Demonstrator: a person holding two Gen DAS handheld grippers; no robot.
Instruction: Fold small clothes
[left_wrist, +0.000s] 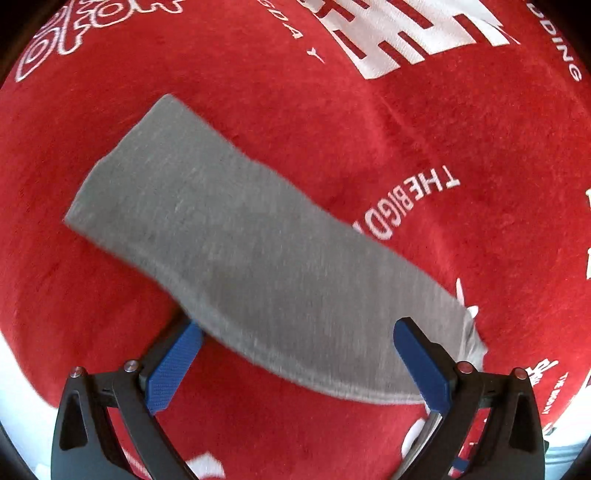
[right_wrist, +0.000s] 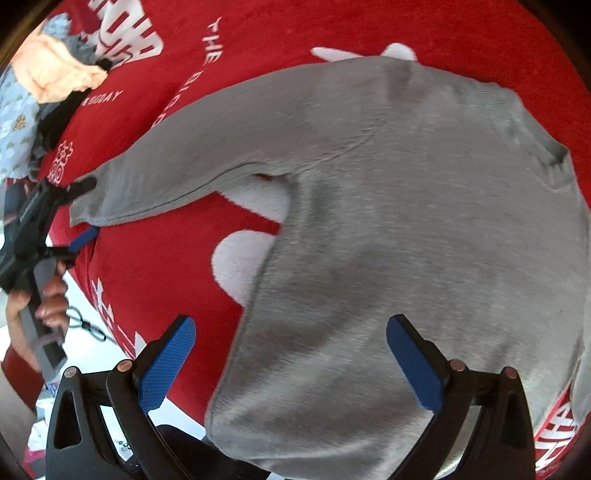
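Garment: a grey long-sleeved top (right_wrist: 406, 229) lies spread on a red cloth (right_wrist: 159, 266) printed with white lettering; its body fills the right wrist view, its hem toward the near edge of the cloth.

Sleeve: 1 grey sleeve (left_wrist: 236, 240) stretches flat away from the body toward the left edge of the cloth, cuff end outermost.

Left gripper (left_wrist: 297, 332): its 2 blue-padded fingers (left_wrist: 173, 369) stand spread wide on either side of the sleeve; neither pad presses the fabric. In the right wrist view the same tool (right_wrist: 79, 206) sits at the cuff, 1 finger above and 1 below it, held by a hand (right_wrist: 40, 306).

Right gripper (right_wrist: 291, 332): fingers spread wide over the body of the top, just above the hem; no fabric is pinched between them.

Other clothes: a loose heap (right_wrist: 48, 74), peach, grey and pale patterned pieces, lies at the far left corner of the cloth, well apart from the top.

Image quality: both views show motion blur.
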